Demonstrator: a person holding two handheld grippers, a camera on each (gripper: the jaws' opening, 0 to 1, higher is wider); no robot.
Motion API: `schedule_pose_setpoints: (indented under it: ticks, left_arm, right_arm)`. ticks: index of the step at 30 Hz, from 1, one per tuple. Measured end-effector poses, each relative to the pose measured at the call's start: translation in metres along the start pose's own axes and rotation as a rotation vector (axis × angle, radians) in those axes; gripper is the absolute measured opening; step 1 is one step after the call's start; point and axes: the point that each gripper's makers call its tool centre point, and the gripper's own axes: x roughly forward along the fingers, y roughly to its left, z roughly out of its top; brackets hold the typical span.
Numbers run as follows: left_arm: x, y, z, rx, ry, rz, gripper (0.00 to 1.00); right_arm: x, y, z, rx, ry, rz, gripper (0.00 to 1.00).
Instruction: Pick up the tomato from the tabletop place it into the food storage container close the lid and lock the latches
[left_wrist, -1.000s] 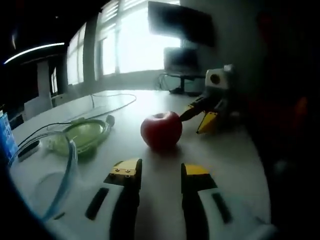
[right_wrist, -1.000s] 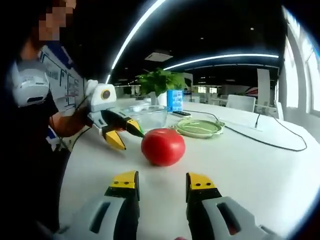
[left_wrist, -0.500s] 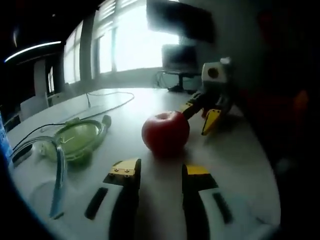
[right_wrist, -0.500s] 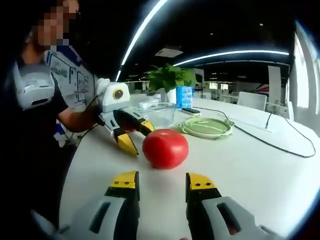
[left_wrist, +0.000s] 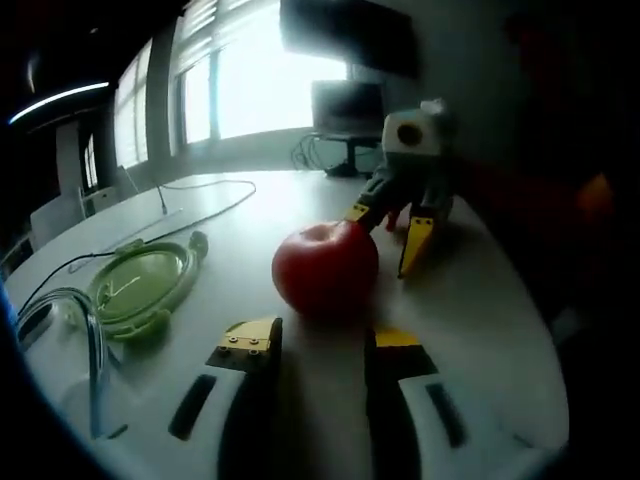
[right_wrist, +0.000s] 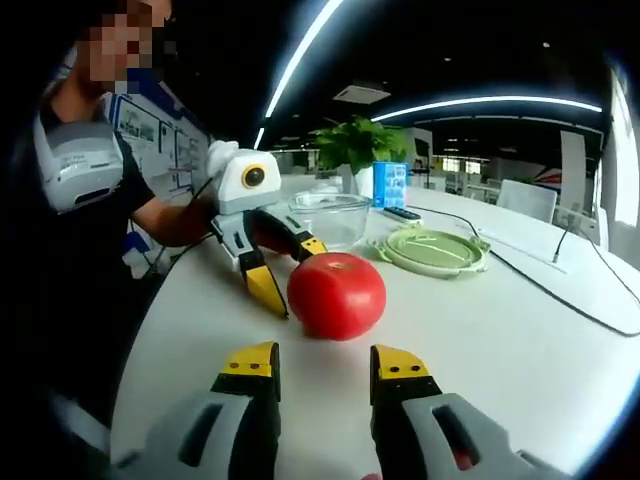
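In the right gripper view, your right gripper (right_wrist: 323, 368) is low over the white desk (right_wrist: 520, 340) with its fingers wide apart and nothing between them. Just past the yellow tips sits the red tomato (right_wrist: 336, 295), resting on the desk. Your left gripper (right_wrist: 285, 270) is on the far side of it, fingers spread, one yellow tip just beside the tomato; you cannot tell if it touches. Farther back lie the green lid (right_wrist: 432, 250) and the clear container (right_wrist: 330, 217), with a plant (right_wrist: 358, 150) behind them.

In the left gripper view, your left gripper (left_wrist: 322, 342) has its fingers wide and empty, and the tomato (left_wrist: 325, 269) is just ahead of them. The right gripper (left_wrist: 385, 230) reaches in from behind it. The lid (left_wrist: 143, 286) lies off to the left, with the container (left_wrist: 70, 335) nearer the edge. A cable (left_wrist: 200, 205) trails across the desk (left_wrist: 480, 310) toward bright windows.
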Motion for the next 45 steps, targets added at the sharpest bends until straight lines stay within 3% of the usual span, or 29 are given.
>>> schedule_pose_setpoints:
  ticks: [10,25,33,45]
  left_arm:
    - [0.003,0.0,-0.003,-0.001,0.01,-0.026,0.27]
    - [0.005,-0.002,-0.004,-0.025,0.021,-0.051,0.27]
    - [0.009,-0.003,-0.003,-0.019,0.005,-0.062,0.26]
    - [0.01,-0.004,-0.003,-0.021,-0.023,-0.054,0.22]
  right_arm:
    - [0.009,-0.006,-0.001,-0.041,0.04,0.079,0.26]
    - [0.01,-0.009,-0.006,-0.063,0.01,0.079,0.26]
    - [0.015,-0.015,-0.003,-0.033,-0.014,0.073,0.24]
    - [0.024,-0.013,0.0,-0.067,-0.012,0.076,0.24]
